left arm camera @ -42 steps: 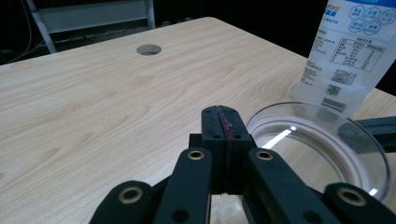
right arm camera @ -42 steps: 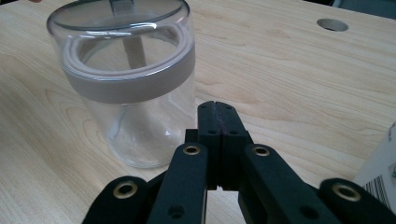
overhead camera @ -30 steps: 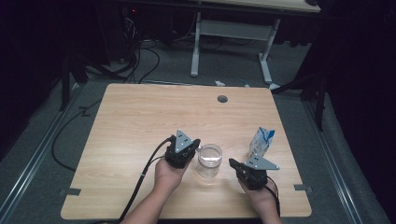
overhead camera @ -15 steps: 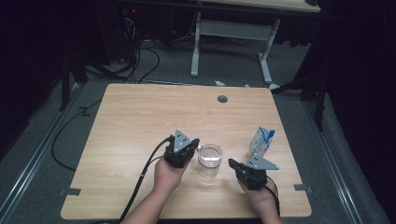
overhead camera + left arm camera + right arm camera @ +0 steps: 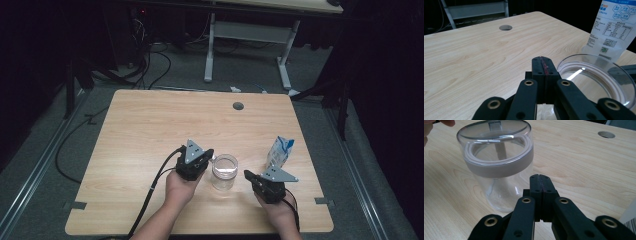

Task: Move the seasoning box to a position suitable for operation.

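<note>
A clear jar (image 5: 224, 172) with a see-through lid and a grey band below the rim stands upright near the table's front edge, between my two hands. My left gripper (image 5: 207, 155) rests just left of the jar (image 5: 596, 75), jaws pressed together with nothing between them. My right gripper (image 5: 248, 176) sits to the right of the jar (image 5: 499, 167), also shut and empty. A white and blue carton (image 5: 280, 152) stands upright just beyond the right gripper; its printed side (image 5: 615, 27) rises behind the jar in the left gripper view.
The light wooden table (image 5: 150, 130) has a round cable hole (image 5: 238, 106) near its far edge. Cables trail from both grippers toward the front edge. Beyond the table stand a white desk frame (image 5: 250, 35) and floor cables (image 5: 145, 60).
</note>
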`<move>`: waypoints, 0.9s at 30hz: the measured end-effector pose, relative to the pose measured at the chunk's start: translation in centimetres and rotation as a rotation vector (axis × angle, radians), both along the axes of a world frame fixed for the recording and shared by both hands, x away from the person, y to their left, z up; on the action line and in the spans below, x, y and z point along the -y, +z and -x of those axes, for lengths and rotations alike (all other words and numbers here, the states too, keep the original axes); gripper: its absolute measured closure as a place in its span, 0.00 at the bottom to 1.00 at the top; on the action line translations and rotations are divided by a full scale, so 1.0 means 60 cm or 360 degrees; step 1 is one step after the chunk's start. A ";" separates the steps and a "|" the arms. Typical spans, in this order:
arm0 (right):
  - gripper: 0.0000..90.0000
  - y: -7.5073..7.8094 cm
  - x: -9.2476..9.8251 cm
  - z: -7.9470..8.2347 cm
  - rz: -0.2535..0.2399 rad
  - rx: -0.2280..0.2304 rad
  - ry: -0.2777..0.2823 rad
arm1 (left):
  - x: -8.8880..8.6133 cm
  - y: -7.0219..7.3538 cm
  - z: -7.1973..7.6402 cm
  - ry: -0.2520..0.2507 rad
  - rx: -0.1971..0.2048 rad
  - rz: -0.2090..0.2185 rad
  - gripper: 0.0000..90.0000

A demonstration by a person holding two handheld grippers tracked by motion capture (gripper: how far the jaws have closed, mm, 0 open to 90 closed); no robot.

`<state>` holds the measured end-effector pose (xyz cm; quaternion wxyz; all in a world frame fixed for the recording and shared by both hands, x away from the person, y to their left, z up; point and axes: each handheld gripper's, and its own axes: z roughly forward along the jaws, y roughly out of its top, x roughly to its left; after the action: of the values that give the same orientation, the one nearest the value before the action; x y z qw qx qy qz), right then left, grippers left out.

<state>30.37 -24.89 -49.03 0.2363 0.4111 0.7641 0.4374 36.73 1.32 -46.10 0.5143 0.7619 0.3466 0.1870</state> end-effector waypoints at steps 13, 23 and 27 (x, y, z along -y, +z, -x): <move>1.00 0.005 -0.003 0.004 0.0006 0.0032 0.0006 | 0.001 -0.003 0.003 0.0011 0.0030 -0.0006 1.00; 1.00 0.008 -0.005 0.006 0.0003 0.0049 0.0010 | 0.002 -0.004 0.004 0.0016 0.0044 -0.0003 1.00; 1.00 0.009 -0.006 0.006 0.0003 0.0054 0.0012 | 0.001 -0.004 0.004 0.0015 0.0042 -0.0002 1.00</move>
<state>30.01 -24.56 -48.50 0.2480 0.4007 0.7619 0.4443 36.48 1.24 -46.35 0.5174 0.7580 0.3432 0.1997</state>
